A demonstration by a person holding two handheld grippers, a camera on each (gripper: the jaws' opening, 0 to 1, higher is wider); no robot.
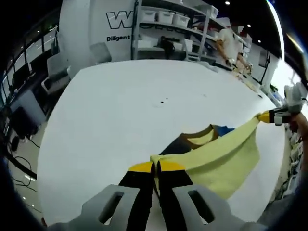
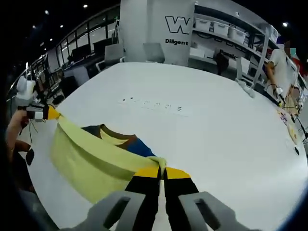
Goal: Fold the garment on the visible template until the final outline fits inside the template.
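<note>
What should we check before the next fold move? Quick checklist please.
1. Left tool gripping the shirt: ok, jaws closed on a corner of the yellow fabric.
2. Right tool gripping the shirt: ok, jaws closed on the other corner.
3. Edge between the tools taut: ok, it runs straight from one tool to the other in both views.
4. Shirt on the table: ok, lower part hangs and rests on the white top; dark and blue parts lie beneath.
5. Template outline: cannot tell, no clear outline seen around the shirt.
6. Landing area ahead: ok, bare white surface beyond the shirt, apart from small faint marks.
</note>
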